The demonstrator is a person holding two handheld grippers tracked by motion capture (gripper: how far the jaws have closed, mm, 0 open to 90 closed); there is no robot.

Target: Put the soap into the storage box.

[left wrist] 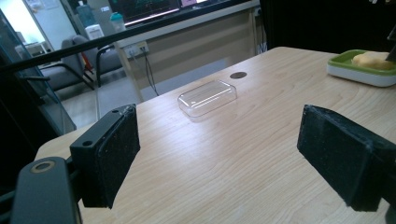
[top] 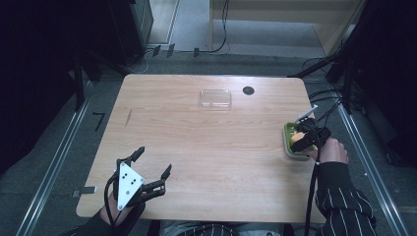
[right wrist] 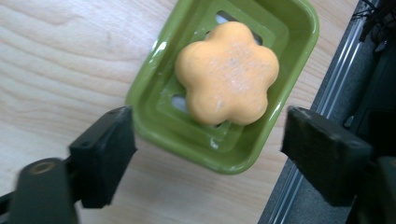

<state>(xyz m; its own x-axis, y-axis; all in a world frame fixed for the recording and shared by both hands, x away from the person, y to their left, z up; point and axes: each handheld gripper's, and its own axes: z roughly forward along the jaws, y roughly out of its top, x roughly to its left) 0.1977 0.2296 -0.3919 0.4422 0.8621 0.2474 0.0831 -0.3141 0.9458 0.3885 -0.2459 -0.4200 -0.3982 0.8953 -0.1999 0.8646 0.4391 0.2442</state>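
At the near left corner of the table [top: 206,162], the left gripper [top: 152,169] hung just above the wood with its jaws spread wide and nothing between them. In the left gripper view its two black pads [left wrist: 109,154] framed bare wood, and beyond them the table ran on toward the far edge.

At the right edge, about midway back, the right gripper [top: 306,139] hovered over a green dish [top: 289,142], held in a hand [top: 333,150] with a striped sleeve [top: 344,201] behind it. Its jaws stood apart and clasped nothing. In the right gripper view the gripper [right wrist: 205,144] looked straight down: one pad [right wrist: 105,154] hung over the wood just beside the dish's long side, and the other pad [right wrist: 324,154] hung past the table edge, over the metal rail on the floor. The dish [right wrist: 159,100] lay flat on the table, close to that edge. In it rested an orange, flower-shaped soap [right wrist: 227,72], lying on the slotted bottom and clear of both pads. From the left gripper view the dish [left wrist: 359,72] showed a white base under its green rim, with the soap [left wrist: 373,60] standing a little above the rim.

Farther back, near the middle of the far edge, a clear lid [top: 215,98] lay flat on the wood, well apart from the dish. Just to its right a small dark disc [top: 248,90] was set in the tabletop. Both showed again in the left gripper view, the lid [left wrist: 207,98] nearer and the disc [left wrist: 238,74] beyond it.
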